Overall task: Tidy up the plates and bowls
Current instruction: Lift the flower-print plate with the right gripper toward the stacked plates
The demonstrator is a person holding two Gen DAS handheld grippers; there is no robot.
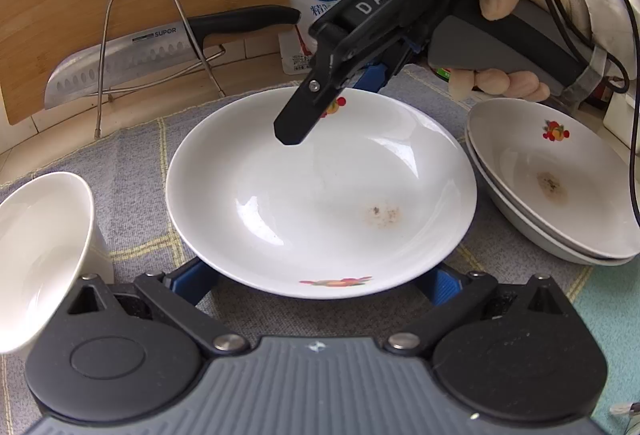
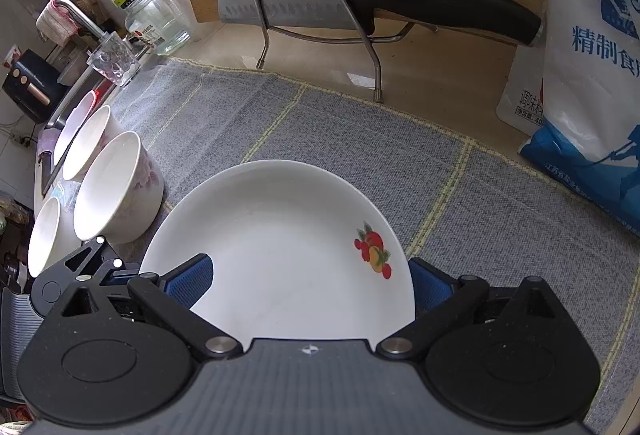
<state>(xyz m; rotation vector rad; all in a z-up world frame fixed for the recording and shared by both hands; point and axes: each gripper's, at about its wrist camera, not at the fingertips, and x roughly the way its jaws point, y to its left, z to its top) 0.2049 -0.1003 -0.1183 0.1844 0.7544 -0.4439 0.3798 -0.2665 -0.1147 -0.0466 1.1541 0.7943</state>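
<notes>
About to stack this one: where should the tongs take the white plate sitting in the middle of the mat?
Probably the thin rim of the white plate, at its near edge by the fruit print, coming in low from the left tongs' side. The plate is shallow with an upturned rim, and the right tongs already crowd the far edge.

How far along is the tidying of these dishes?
Two plates already sit stacked. The right claw, open, straddles the rim of a third plate, not yet gripping it. That plate and the separate bowls remain to be sorted.
</notes>
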